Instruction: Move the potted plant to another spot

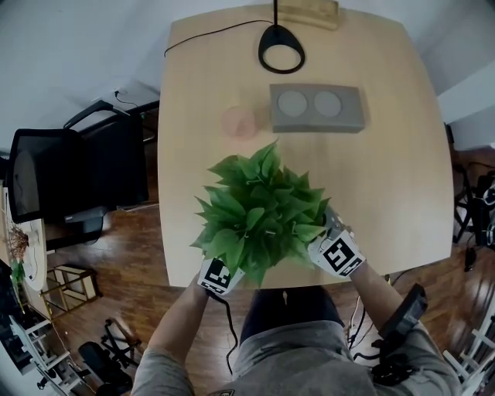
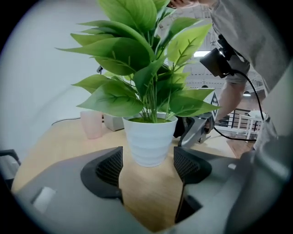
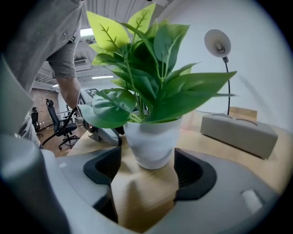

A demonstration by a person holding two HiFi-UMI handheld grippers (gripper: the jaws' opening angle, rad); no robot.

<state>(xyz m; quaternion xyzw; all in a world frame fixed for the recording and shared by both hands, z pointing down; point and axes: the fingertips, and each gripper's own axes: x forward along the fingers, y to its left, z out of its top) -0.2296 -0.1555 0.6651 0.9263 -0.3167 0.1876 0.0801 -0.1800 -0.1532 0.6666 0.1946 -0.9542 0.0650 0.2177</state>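
Observation:
The potted plant point(image 1: 259, 209), broad green leaves in a white ribbed pot point(image 2: 149, 139), stands upright on the light wooden table point(image 1: 402, 193) near its front edge. My left gripper point(image 2: 149, 170) is at the pot's left side and stands open. The pot's base sits just ahead of its black pads point(image 2: 109, 167), apart from them. My right gripper point(image 3: 147, 170) faces the pot point(image 3: 152, 141) from the right, also open, with the pot right at its tips. In the head view the leaves hide both sets of jaws; only the marker cubes point(image 1: 216, 275) point(image 1: 338, 254) show.
Behind the plant are a pink cup point(image 1: 238, 121), a grey block with two round discs point(image 1: 315, 107), a black lamp base point(image 1: 281, 48) with a cable, and a wooden block point(image 1: 307, 11). A black office chair point(image 1: 69, 182) stands left of the table.

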